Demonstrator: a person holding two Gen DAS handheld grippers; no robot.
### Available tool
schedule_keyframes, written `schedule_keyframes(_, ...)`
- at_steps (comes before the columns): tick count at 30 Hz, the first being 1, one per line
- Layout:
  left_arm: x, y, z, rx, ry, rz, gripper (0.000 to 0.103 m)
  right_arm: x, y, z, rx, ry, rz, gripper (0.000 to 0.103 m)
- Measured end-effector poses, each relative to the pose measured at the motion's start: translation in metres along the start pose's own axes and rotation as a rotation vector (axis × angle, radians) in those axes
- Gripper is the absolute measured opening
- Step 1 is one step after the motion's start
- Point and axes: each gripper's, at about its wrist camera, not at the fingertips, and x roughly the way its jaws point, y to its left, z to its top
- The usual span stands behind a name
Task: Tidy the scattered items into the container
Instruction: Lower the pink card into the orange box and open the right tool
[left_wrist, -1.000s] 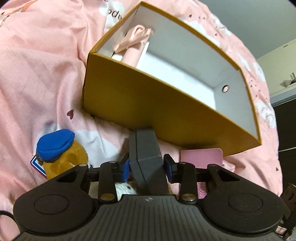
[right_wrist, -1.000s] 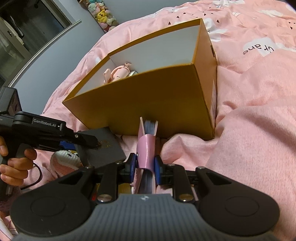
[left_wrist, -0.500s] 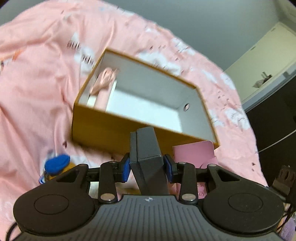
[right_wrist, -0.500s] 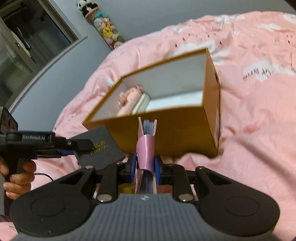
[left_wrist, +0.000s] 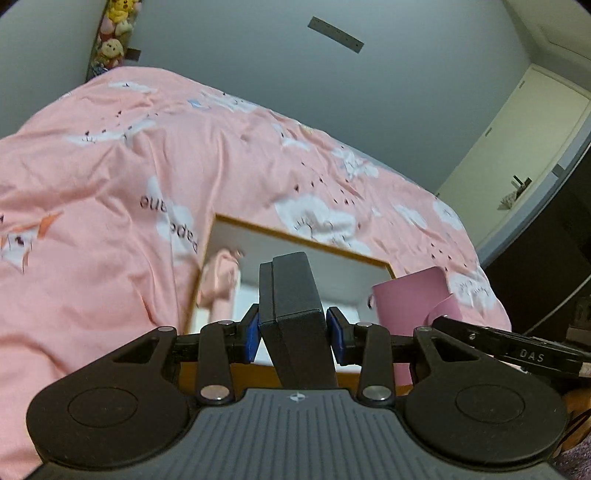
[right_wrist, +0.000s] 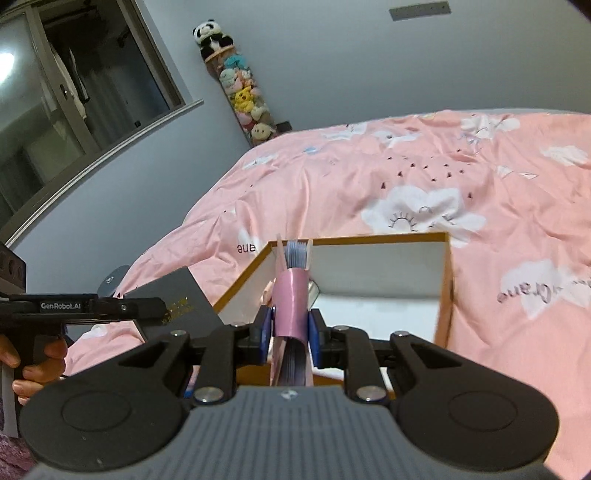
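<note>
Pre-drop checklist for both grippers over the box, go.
1. Left gripper clamped on the dark box: ok, both blue pads press its sides.
2. Right gripper clamped on the pink notebook: ok, held upright on its edge.
3. Orange box open: ok, no lid on it.
4. Free floor inside: ok, white floor bare on the right; a pink item lies at the left end.
5. Items above the opening: cannot tell; both overlap the box in each wrist view, height over the rim unclear.
6. Gap between the two grippers: cannot tell.
</note>
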Motion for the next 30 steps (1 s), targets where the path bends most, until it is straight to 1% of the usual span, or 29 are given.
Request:
schedule_keyframes(4,0.017,0.006,0.012,0.022,-0.013,0.014,0.043,0.038,-0.008,0.019,0.034,0.063,0.016,0.023)
schedule_keyframes(9,0.047,0.017,0.019,0.033,0.006,0.026,0.043,0.094,-0.014,0.033,0.043,0.138,-0.048,0.023)
schedule_keyframes(14,0.067,0.028,0.021,0.056,0.011,0.027,0.043,0.153,-0.026,0.038,0.113,0.227,-0.095,0.023)
schedule_keyframes(18,0.079,0.037,0.024,0.054,0.019,0.030,0.043,0.195,-0.038,0.038,0.190,0.286,-0.119,0.023)
schedule_keyframes(24,0.089,0.050,0.026,0.042,0.028,0.028,0.043,0.235,-0.051,0.033,0.330,0.325,-0.143,0.023)
schedule_keyframes(30,0.091,0.054,0.025,0.047,0.027,0.026,0.043,0.254,-0.059,0.025,0.420,0.351,-0.128,0.023)
